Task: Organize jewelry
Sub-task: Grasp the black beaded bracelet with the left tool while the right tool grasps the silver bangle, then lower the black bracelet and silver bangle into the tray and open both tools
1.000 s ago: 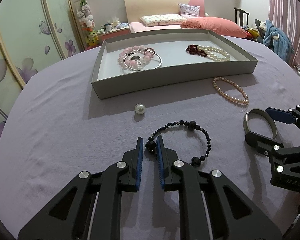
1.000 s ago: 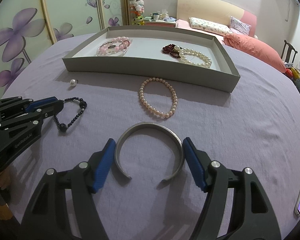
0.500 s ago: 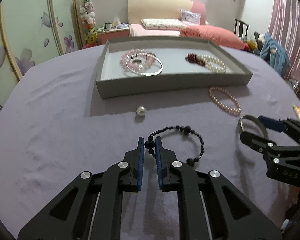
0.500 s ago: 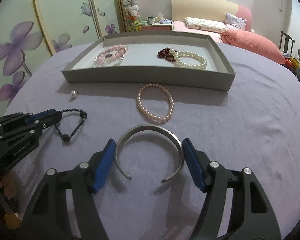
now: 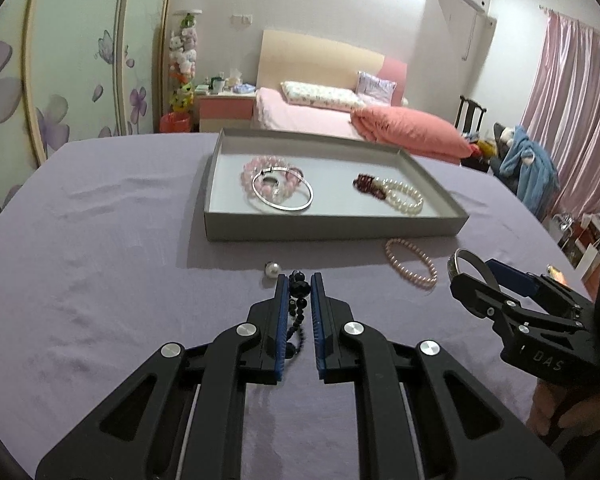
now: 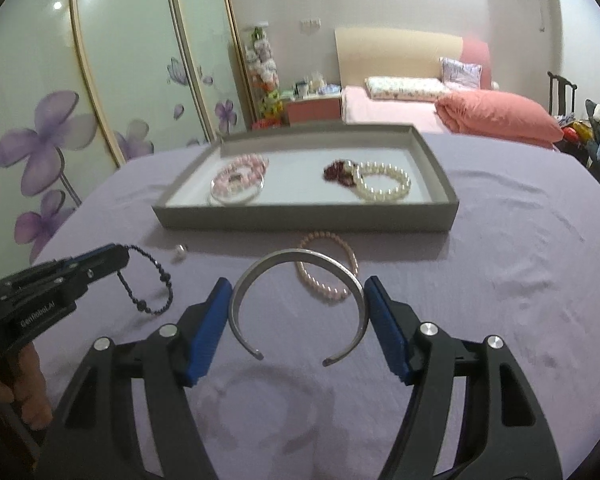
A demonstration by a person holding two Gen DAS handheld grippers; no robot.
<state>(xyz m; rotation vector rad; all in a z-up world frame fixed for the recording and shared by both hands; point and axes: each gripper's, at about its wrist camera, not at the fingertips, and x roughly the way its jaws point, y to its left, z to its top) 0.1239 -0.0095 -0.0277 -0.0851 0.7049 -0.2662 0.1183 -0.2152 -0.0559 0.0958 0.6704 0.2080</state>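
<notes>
My left tool [image 5: 299, 286] pinches the black bead bracelet [image 6: 148, 280], my right tool [image 6: 298, 304] grips the silver cuff [image 6: 296, 258], while the grey tray [image 5: 332, 232] holds pink beads [image 5: 252, 172], a silver bangle [image 5: 283, 194], garnets [image 5: 366, 183] and pearls [image 5: 404, 198].

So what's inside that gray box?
Inside the gray box lie a pink bead bracelet with a silver bangle resting over it, and a dark red bracelet touching a white pearl bracelet. The bangle covers parts of the pink beads.
</notes>
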